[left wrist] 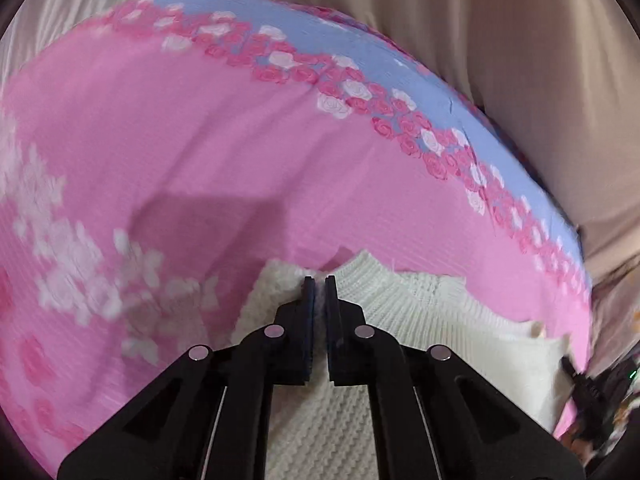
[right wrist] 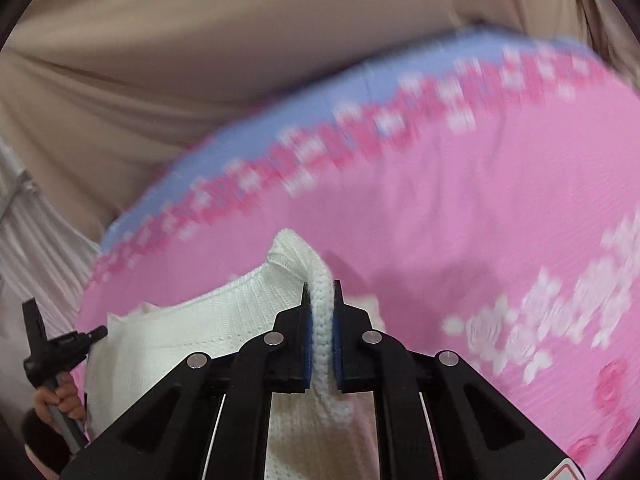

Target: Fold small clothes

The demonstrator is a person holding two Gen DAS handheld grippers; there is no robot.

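White ribbed knit, a small sweater [left wrist: 420, 312], hung from both grippers over a pink bedspread [left wrist: 200, 140] printed with roses and edged in pale blue. The left gripper [left wrist: 319, 284] had its jaws closed on a thin fold of the knit near the collar, with the ribbed neck band spreading away just right of the jaws and the body of the garment running back beneath them. The right gripper [right wrist: 320, 292] had its jaws clamped on a thick rolled edge of the same sweater [right wrist: 192, 332]; that edge stood up between the pads and trailed back under the jaws, while the ribbed band stretched off to their left. In the right wrist view, the person's hand [right wrist: 60, 400] on the other tool showed at the far left, beyond the spread knit. A beige curtain [right wrist: 160, 60] hung past the far side of the bed.

The step in hand looked like the carry of a held edge: both upper corners were pinched and the cloth was taut between them, lifted partly off the bedspread. Judging by that, the next move called for bringing both jaws together in the same direction, keeping the span even so the knit would not sag or twist, then lowering the held edge onto the lower part of the sweater before letting go.
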